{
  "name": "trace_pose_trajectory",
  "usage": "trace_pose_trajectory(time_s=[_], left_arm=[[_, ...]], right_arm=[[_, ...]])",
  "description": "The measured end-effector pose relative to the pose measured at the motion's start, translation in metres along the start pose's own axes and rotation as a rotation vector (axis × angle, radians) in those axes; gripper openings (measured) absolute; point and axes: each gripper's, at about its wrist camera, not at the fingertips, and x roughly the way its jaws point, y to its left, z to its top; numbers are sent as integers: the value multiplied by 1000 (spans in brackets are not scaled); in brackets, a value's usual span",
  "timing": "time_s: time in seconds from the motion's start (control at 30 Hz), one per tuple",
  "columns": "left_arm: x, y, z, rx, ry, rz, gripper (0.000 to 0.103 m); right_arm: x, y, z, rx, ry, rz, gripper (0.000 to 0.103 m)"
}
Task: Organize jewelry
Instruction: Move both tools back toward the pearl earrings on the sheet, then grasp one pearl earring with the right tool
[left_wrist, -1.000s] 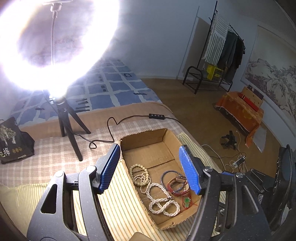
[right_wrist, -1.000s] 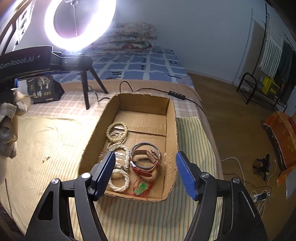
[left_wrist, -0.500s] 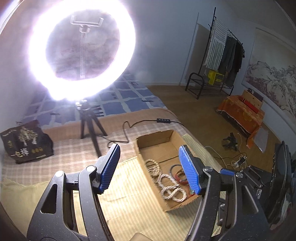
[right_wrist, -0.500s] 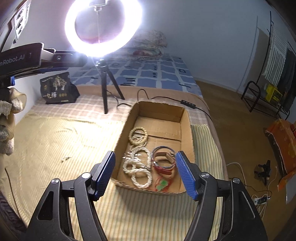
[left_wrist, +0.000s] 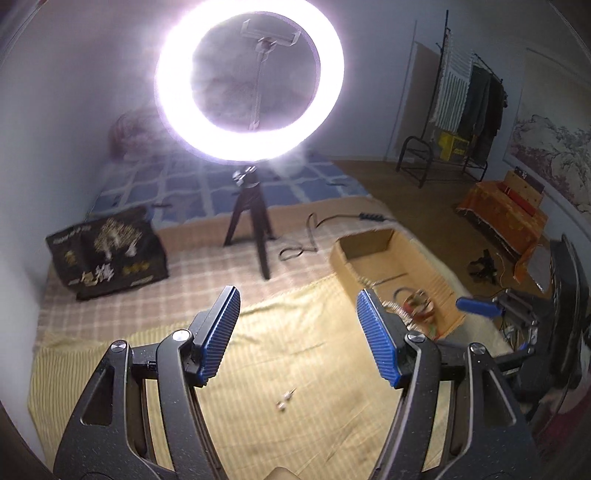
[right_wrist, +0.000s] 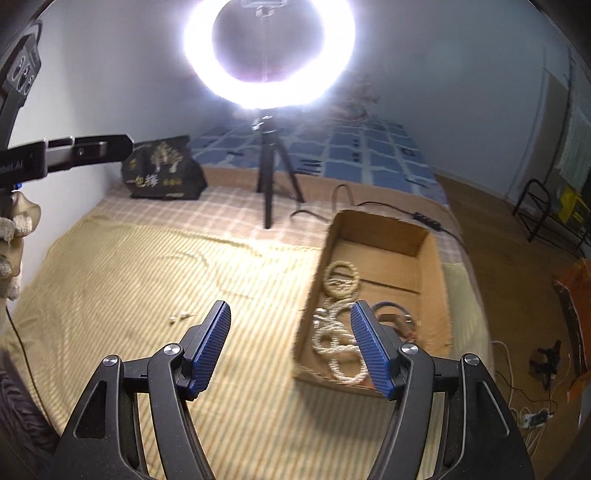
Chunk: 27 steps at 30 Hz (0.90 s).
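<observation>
A shallow cardboard box (right_wrist: 430, 280) lies on the striped yellow cloth, right of centre in the right wrist view and at mid right (left_wrist: 439, 280) in the left wrist view. Inside it lie white bead strings (right_wrist: 336, 339), a beige bead bracelet (right_wrist: 341, 278) and dark and red bangles (right_wrist: 397, 319). A small pale piece of jewelry (right_wrist: 179, 316) rests loose on the cloth, also seen low in the left wrist view as small jewelry (left_wrist: 286, 394). My left gripper (left_wrist: 297, 334) hangs open and empty over the cloth. My right gripper (right_wrist: 290, 345) is open and empty too, left of the box.
A lit ring light (left_wrist: 249, 79) on a black tripod (left_wrist: 251, 225) stands behind the cloth, its cable (left_wrist: 306, 243) trailing toward the box. A black printed bag (left_wrist: 107, 251) sits at the back left. The bed edge drops to the floor on the right.
Both grippers have swung left, away from above the box and over the cloth. The box now sits to the right in both views. Jaw openings are unchanged.
</observation>
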Motion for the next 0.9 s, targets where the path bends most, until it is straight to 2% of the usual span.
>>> trace_pose_trajectory(time_s=[0.2,0.27,0.37,0.4,0.47,0.53,0.67,0.8,0.9], left_arm=[[2,29,-36,-14,61,-3,66],[4,36,-46,-14,89,-4,55],[11,47,-64,-21,132,-5,49],[13,51,-71,-22,152,-5,42],[18,56,-82,-20,189,-10,35],[21,58,-92,-12,210,-17,35],[29,61,-111,14,263,-39,27],[36,64,-122,19,296,-57,27],[40,66,-126,27,306,-68,27]], right_arm=[[21,14,2,-12,66,76,67],[27,21,2,-41,77,102,64],[38,31,1,-84,108,135,52],[43,34,0,-94,121,154,49],[54,41,-2,-111,149,194,44],[65,48,-4,-134,177,223,35],[89,66,-9,-198,224,256,34],[112,81,-14,-235,266,271,24],[125,90,-14,-261,278,266,23]])
